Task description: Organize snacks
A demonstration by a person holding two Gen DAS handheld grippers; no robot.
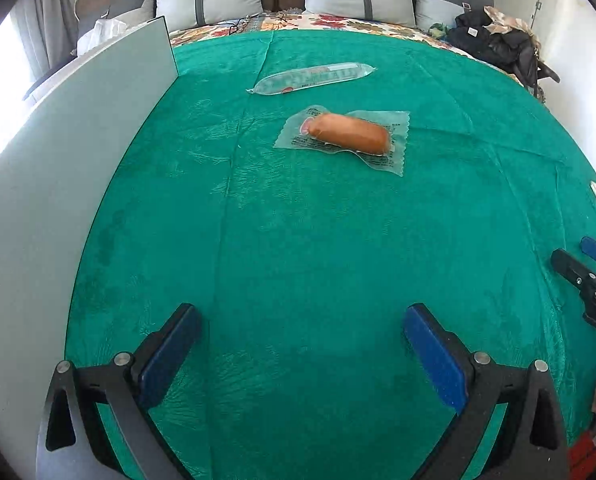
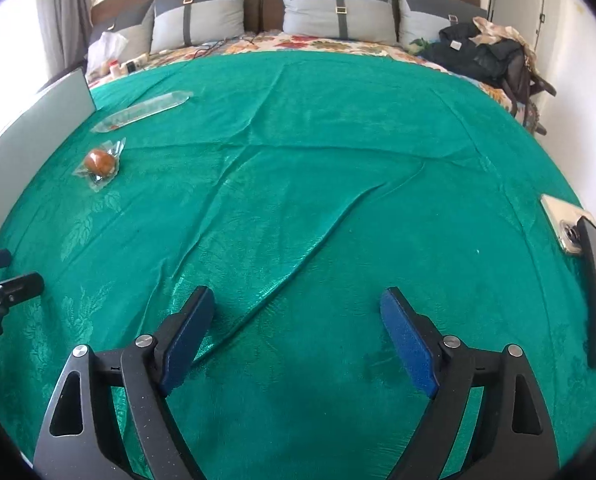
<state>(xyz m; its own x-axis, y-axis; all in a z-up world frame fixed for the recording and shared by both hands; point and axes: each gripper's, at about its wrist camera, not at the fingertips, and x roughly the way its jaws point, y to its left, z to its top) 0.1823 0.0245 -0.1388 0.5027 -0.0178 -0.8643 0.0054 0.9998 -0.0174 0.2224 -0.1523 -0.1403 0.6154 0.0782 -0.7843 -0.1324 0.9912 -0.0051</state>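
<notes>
Both tongs [image 1: 300, 354] [image 2: 296, 334] spread, empty, over crinkled green cloth [image 1: 298, 240]; plastic-wrapped bun [image 1: 352, 135] ahead.

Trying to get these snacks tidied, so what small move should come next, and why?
Probably ease the left gripper forward toward the wrapped brown bun. Its jaws are open and empty, the bun lies straight ahead and nearer than the long clear packet, while the right gripper sits far off to the side.
</notes>
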